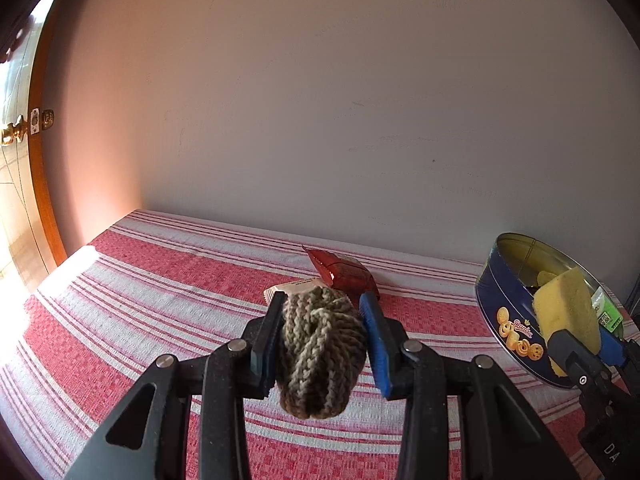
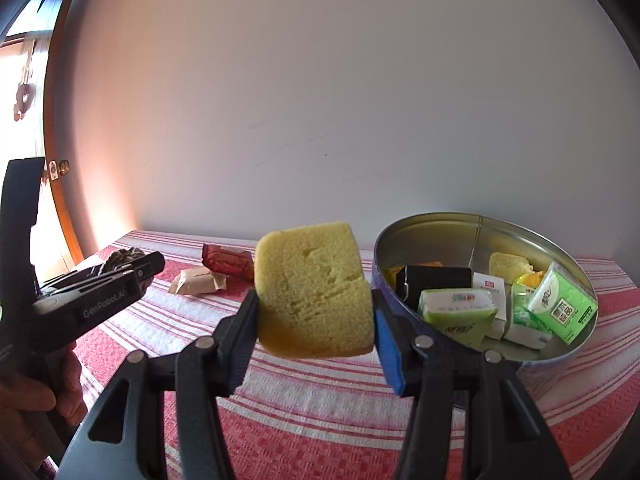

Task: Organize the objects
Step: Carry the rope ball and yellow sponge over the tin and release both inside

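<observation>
A yellow sponge (image 2: 316, 292) is gripped between the jaws of the right gripper (image 2: 316, 320), just left of the open biscuit tin (image 2: 460, 226), so the loading step seems in hand. A knitted yarn bundle (image 1: 322, 350) is clamped by the left gripper (image 1: 322, 344), well left of the tin. Next, the sponge probably needs to be carried over the rim and released inside.

tan packet (image 1: 294, 286) half behind knitted bundle (image 1: 320, 344) | tin (image 1: 504, 312) front behind sponge (image 1: 568, 312)

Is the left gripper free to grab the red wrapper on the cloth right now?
Probably not yet: the left gripper is shut on the knitted bundle. The red wrapper lies in the open just ahead, unobstructed, but the bundle must go first.
</observation>
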Action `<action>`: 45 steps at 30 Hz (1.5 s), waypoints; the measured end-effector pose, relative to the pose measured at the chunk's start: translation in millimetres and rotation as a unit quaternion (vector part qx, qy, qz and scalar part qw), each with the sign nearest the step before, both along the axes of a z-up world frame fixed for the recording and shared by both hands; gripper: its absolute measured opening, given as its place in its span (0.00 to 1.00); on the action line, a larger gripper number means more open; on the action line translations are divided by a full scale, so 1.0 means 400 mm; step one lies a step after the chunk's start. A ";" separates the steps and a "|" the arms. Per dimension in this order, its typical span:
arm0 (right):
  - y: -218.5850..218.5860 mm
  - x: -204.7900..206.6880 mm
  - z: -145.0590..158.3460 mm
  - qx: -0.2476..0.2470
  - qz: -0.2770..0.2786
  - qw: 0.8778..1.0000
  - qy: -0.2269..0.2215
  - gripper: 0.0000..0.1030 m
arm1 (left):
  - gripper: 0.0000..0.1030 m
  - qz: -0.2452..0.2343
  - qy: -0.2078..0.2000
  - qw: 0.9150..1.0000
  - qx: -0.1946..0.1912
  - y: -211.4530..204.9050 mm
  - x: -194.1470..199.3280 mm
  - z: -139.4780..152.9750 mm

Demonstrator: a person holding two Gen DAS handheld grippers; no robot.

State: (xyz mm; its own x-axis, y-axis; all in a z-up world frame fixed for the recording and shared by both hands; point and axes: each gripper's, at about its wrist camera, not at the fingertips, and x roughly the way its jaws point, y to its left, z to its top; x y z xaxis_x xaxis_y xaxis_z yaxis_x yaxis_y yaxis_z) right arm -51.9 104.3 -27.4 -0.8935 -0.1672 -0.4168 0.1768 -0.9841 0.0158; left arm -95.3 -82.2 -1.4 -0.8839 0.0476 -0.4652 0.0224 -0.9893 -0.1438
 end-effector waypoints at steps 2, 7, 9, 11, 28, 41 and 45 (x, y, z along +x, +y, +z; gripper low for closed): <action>0.008 0.007 -0.001 0.001 0.002 1.000 -0.003 0.52 | 0.38 0.005 -0.005 1.000 -0.007 0.016 0.011 0.000; 0.039 0.038 -0.007 -0.001 0.001 1.000 -0.011 0.52 | 0.38 0.007 -0.009 1.000 -0.013 0.046 0.041 0.000; 0.051 0.048 -0.009 0.001 0.000 1.000 -0.012 0.52 | 0.38 0.010 -0.013 1.000 -0.012 0.063 0.049 0.001; 0.060 0.057 -0.008 0.002 -0.001 1.000 -0.013 0.52 | 0.38 0.012 -0.014 1.000 -0.017 0.083 0.060 -0.001; 0.233 0.115 0.000 -0.008 -0.040 0.999 -0.009 0.52 | 0.38 -0.016 -0.015 0.998 -0.054 0.265 0.118 0.002; 0.351 0.114 0.030 0.000 -0.089 0.996 0.020 0.52 | 0.38 -0.036 -0.004 0.998 -0.060 0.387 0.099 0.033; 0.386 0.111 0.041 0.008 -0.106 0.994 0.033 0.52 | 0.38 -0.044 0.004 0.997 -0.059 0.423 0.087 0.049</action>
State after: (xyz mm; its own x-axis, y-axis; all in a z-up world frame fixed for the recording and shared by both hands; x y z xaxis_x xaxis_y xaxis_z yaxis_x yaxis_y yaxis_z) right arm -7.4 258.7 -10.9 -0.9330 0.0351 -0.3581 -0.0354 -0.9994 -0.0057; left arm -60.7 87.2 18.3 -0.8827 0.0711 -0.4646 -0.0662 -0.9974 -0.0267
